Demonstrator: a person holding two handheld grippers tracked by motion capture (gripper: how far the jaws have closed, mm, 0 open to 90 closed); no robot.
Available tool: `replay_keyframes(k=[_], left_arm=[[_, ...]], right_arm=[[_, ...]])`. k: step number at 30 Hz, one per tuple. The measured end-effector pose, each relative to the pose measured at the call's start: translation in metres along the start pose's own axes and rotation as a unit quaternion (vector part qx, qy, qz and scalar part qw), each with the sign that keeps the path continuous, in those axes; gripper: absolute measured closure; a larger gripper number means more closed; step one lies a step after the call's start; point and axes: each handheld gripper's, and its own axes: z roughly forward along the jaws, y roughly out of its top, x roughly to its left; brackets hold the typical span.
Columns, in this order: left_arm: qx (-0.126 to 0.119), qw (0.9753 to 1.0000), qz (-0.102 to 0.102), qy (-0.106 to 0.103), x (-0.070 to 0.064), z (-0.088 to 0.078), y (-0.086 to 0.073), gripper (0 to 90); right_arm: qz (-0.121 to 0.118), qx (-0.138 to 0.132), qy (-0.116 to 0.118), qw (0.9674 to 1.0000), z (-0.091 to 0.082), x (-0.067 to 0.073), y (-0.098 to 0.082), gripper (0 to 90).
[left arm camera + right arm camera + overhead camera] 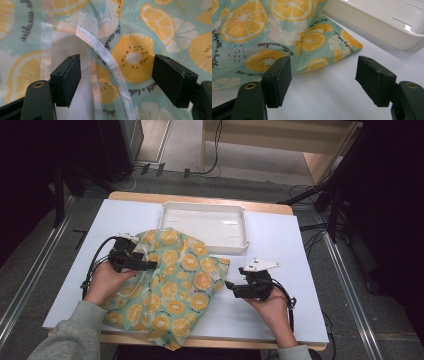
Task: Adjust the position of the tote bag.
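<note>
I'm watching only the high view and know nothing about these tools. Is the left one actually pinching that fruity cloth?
Observer: No. The left gripper is open, its jaws apart over the cloth, with a white hem running between them.
Operator: And the one on the right?
Observer: The right gripper is open too, aimed at the cloth's corner lying on the white table.
Operator: Anything printed on the fabric besides oranges?
Observer: Yes, lines of dark cursive writing run between the fruit slices; I can't read them fully.
</note>
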Motion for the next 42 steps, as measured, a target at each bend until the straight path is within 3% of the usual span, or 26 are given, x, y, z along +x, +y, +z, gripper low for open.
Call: replay_keyframes(k=[6,8,13,22,30,33,42], left_arm=[[0.017,0.9997,0.016,0.012,0.0,0.011,-0.003,38.7],[0.026,0.9994,0.022,0.009,0.001,0.014,-0.004,46.6],[0.026,0.9987,0.04,0.019,0.001,0.015,-0.005,63.3],[0.025,0.9979,0.048,0.036,0.001,0.017,-0.004,84.9],[0.026,0.9988,0.039,0.016,0.001,0.013,-0.002,90.0],[0.003,0.9996,0.027,-0.002,0.0,0.002,0.0,90.0],[-0.031,0.998,0.044,-0.033,-0.023,-0.034,0.01,90.0]], right_arm=[[-0.001,0.001,-0.002,1.0,0.0,0.0,0.0,29.5],[-0.001,0.0,-0.003,1.0,0.0,0.0,0.0,29.6],[0.0,0.002,-0.006,1.0,0.0,-0.001,0.0,30.0],[0.001,0.004,-0.011,0.9999,0.001,-0.001,-0.001,30.4],[0.003,0.0,-0.013,0.9999,-0.001,-0.002,-0.001,31.1],[0.004,-0.003,-0.01,0.9999,-0.002,-0.003,0.0,31.5],[0.005,-0.006,-0.005,1.0,-0.003,-0.002,0.001,32.0]])
